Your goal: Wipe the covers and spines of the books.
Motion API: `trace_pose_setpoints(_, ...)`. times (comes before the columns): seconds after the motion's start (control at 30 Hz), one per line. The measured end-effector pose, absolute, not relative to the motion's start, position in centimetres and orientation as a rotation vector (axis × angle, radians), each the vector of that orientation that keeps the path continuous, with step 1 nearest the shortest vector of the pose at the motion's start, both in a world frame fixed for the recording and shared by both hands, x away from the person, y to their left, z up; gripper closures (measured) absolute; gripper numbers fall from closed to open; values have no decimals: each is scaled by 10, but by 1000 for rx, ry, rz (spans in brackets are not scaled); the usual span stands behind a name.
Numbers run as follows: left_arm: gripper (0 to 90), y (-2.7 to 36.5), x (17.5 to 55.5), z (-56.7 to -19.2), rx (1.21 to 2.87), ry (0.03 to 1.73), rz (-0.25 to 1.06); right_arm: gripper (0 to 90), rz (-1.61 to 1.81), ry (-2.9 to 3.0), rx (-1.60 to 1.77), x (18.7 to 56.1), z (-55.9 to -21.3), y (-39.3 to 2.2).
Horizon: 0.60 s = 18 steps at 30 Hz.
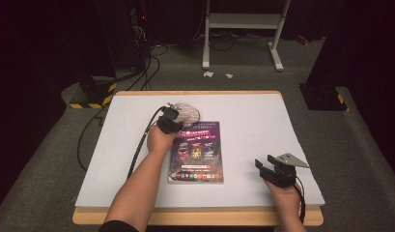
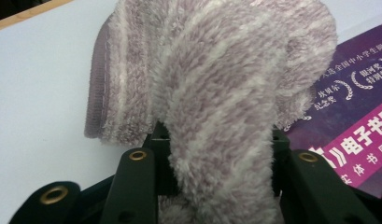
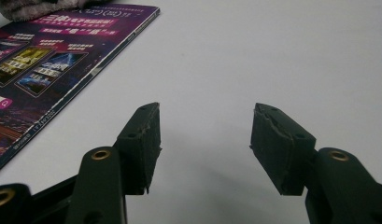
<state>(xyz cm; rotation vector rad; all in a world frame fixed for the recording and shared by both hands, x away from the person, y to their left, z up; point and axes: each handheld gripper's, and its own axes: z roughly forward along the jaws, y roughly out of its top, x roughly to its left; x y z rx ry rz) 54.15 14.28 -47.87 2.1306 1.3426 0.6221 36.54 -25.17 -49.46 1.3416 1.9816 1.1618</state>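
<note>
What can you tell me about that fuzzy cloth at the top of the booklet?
The fluffy towel is a pale mauve-grey cloth with lighter stripes and a flat stitched hem along one edge. It looks like soft, deep-pile microfibre. It is bunched up, not spread flat, and a fold of it is pinched between the black jaws of the left tool, which is shut on it. It lies on the white table, towards its far side, and overlaps the top edge of the purple booklet.
</note>
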Motion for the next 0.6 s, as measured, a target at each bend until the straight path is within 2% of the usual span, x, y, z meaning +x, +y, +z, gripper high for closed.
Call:
trace_pose_setpoints(0.2,605,122,544,-479,2160,1317,632,426,1167,1980,1342,366,-495,-252)
trace_pose_setpoints(0.5,605,22,538,-480,2213,1112,526,427,1179,1986,1338,366,-495,-251)
trace_pose_setpoints(0.6,602,4,534,-480,2223,1069,510,426,1177,1989,1337,367,-495,-251)
